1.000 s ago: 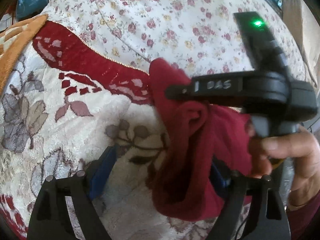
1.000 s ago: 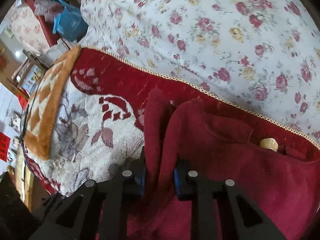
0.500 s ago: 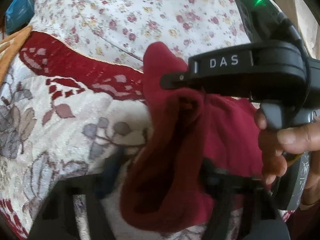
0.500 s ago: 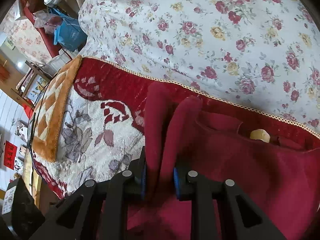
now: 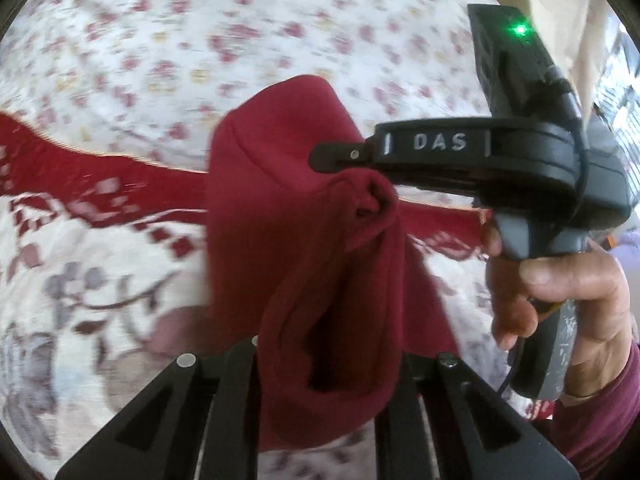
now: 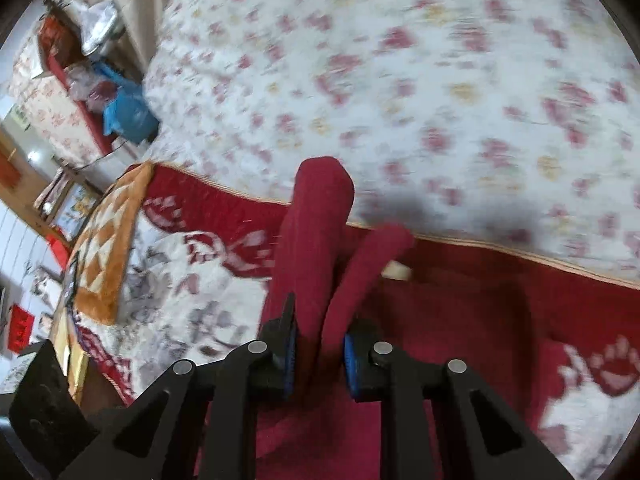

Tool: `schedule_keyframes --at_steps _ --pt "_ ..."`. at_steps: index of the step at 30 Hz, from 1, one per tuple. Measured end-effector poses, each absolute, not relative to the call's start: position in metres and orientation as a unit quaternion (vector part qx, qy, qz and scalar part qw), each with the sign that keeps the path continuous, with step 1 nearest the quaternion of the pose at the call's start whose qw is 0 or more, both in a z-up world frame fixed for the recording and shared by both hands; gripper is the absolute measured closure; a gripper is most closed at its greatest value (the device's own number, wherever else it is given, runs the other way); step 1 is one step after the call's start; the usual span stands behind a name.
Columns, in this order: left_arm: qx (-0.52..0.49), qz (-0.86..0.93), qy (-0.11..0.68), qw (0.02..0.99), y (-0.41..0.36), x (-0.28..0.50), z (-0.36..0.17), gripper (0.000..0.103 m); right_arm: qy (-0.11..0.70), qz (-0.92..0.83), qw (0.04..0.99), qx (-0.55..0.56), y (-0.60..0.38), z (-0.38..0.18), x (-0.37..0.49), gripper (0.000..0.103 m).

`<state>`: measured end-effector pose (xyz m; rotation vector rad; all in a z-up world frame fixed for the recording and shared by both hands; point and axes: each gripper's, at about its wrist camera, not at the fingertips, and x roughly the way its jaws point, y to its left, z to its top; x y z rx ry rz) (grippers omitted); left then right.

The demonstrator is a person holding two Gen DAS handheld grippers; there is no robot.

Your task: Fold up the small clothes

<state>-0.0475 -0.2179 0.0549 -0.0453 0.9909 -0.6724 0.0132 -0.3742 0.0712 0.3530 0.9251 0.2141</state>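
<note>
A dark red small garment [image 5: 296,216] hangs lifted above the blanket, held by both grippers. My left gripper [image 5: 328,360] is shut on a bunched fold at its lower edge. My right gripper [image 6: 318,356] is shut on two upright folds of the same garment [image 6: 316,232], its blue pads pressing the cloth. In the left wrist view the right gripper [image 5: 360,160] comes in from the right and pinches the garment's upper edge, with a hand on its handle. The rest of the garment [image 6: 460,320] spreads low to the right.
A red and white floral blanket [image 5: 100,280] covers the surface below. A white sheet with small flowers [image 6: 400,80] lies behind it. An orange patterned edge [image 6: 104,248] is at left, with room clutter and a blue bag [image 6: 128,116] beyond.
Both grippers have lifted the garment up and away from the blanket. The left gripper has closed on the cloth. The views are blurred by motion.
</note>
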Motion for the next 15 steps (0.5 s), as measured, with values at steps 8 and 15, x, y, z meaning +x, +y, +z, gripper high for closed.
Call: schedule_keyframes --at_steps 8,15 --pt "0.017 -0.347 0.502 0.792 -0.299 -0.066 0.017 0.091 0.475 0.027 0.854 0.211 -0.461 0.013 -0.013 0.083" --pt "0.03 -0.38 0.501 0.777 -0.273 -0.08 0.034 0.039 0.469 0.017 0.85 0.238 -0.467 -0.003 -0.025 0.079"
